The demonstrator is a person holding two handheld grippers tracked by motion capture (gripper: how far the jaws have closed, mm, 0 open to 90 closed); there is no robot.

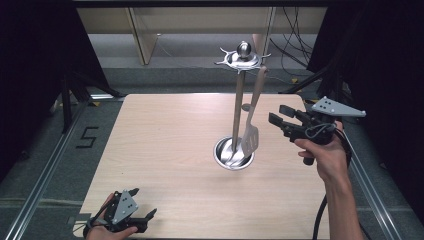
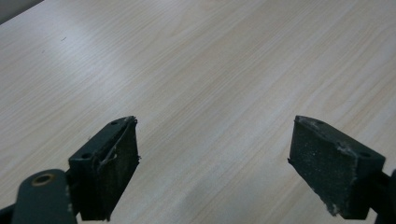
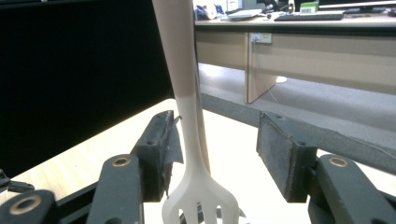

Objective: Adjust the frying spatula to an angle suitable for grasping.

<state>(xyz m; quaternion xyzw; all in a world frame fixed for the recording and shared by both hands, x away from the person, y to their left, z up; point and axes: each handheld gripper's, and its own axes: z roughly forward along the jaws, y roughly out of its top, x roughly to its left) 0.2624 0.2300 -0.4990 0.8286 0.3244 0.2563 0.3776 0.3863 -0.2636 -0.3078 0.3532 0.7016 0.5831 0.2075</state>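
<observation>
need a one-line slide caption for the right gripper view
Right gripper, jaws open, lined up on either side of the slotted spatula that hangs from the utensil stand.

Utensil stand [image 1: 239,90]: metal post, upright, ball-topped hook ring above, round shiny base dish [image 1: 220,154] on bench, right of centre, nearer right edge than left.

Slotted spatula [image 1: 251,135]: pale, tan upper handle, hangs from hook ring, slotted head down, just above dish. Slightly tilted beside post.
</observation>
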